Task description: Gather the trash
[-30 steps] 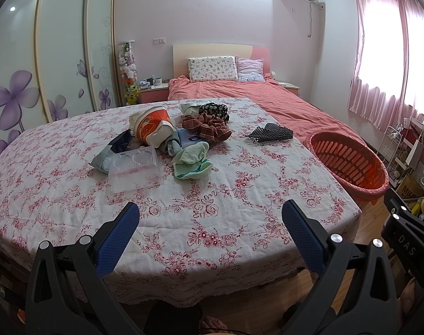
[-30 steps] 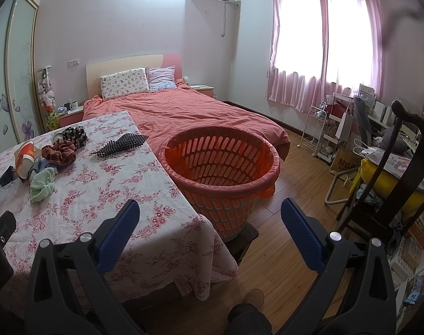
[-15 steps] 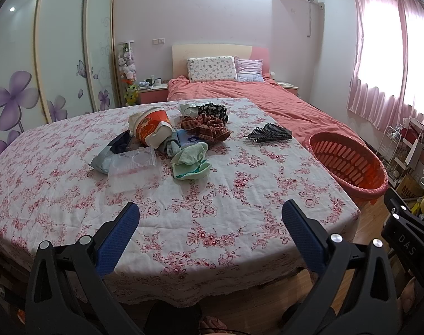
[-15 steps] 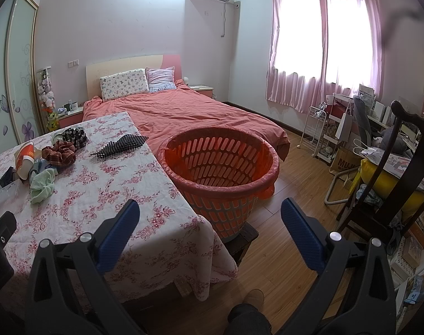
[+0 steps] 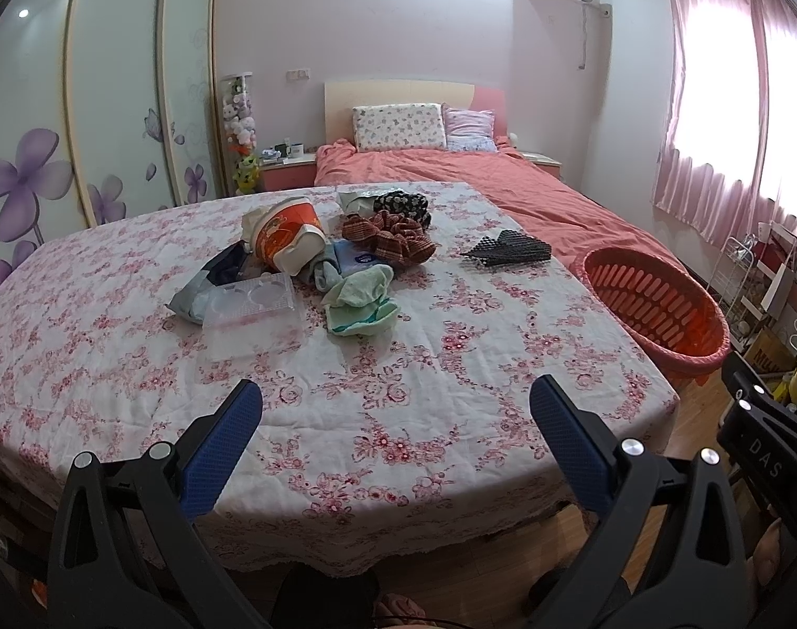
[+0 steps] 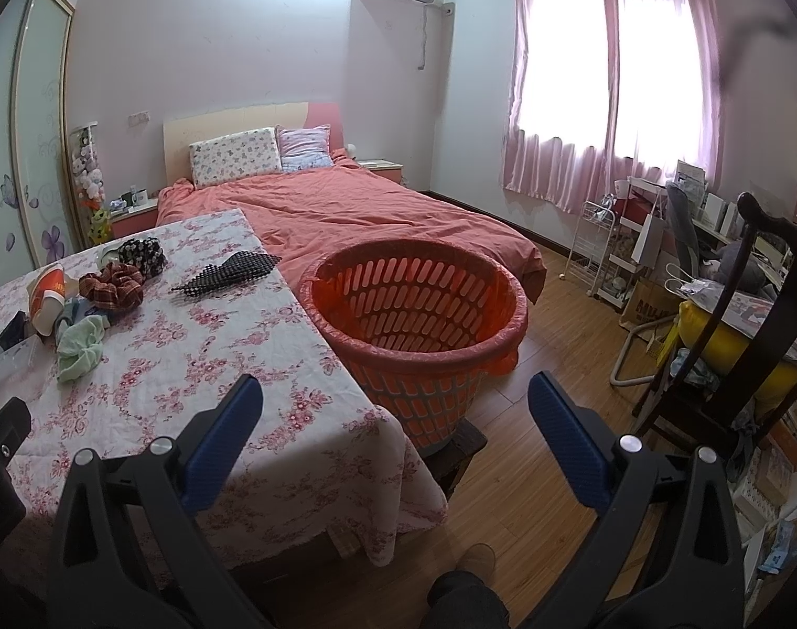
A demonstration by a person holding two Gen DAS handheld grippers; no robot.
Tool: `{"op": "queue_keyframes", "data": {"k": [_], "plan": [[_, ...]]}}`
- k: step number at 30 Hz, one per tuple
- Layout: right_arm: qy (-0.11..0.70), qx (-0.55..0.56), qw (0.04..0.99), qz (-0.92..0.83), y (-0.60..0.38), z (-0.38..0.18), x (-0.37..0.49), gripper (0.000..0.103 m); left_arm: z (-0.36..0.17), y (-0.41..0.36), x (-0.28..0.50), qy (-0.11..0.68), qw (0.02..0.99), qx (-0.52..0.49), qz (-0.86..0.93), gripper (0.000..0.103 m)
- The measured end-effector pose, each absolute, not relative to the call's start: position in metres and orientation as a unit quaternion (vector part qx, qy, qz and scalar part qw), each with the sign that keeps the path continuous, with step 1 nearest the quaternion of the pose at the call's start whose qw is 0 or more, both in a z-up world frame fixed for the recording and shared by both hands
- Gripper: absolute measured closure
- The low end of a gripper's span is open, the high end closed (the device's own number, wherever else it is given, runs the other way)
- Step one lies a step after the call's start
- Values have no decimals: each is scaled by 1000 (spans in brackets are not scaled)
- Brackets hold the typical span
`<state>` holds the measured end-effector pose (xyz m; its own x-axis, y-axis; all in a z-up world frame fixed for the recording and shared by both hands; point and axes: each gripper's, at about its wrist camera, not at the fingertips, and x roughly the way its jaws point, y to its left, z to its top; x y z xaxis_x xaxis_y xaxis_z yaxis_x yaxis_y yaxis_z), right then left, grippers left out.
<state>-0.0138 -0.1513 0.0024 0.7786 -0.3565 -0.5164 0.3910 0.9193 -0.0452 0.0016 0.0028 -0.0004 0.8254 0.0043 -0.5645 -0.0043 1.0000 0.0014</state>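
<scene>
A pile lies on the floral tablecloth (image 5: 377, 398): an orange and white paper noodle cup (image 5: 288, 241) on its side, a clear plastic box (image 5: 251, 306), a grey plastic bag (image 5: 194, 299), a green cloth (image 5: 359, 301), a plaid scrunchie (image 5: 388, 236) and a black dotted cloth (image 5: 508, 251). An orange plastic basket (image 6: 414, 314) stands on a low stool by the table's right edge. My left gripper (image 5: 396, 424) is open and empty at the near table edge. My right gripper (image 6: 393, 430) is open and empty, in front of the basket.
A bed with a pink cover (image 6: 356, 209) lies behind the table. A dark wooden chair (image 6: 723, 356) and a white wire rack (image 6: 592, 246) stand at the right on the wood floor. Sliding wardrobe doors (image 5: 115, 94) line the left wall.
Both views have shifted very slightly; the pile sits a little higher in the left wrist view. Both grippers stay open and empty.
</scene>
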Motion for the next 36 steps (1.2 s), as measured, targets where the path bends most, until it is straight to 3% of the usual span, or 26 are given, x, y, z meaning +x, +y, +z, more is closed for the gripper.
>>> {"op": "queue_keyframes", "data": {"k": [20, 28, 36], "plan": [[289, 3, 956, -43, -53, -5, 51, 4, -12, 123, 41, 309, 941, -70, 117, 2], [300, -4, 953, -29, -34, -12, 81, 4, -11, 118, 85, 310, 945, -55, 92, 2], [318, 2, 948, -24, -38, -23, 103, 4, -36, 115, 125, 366, 924, -51, 96, 3]]}}
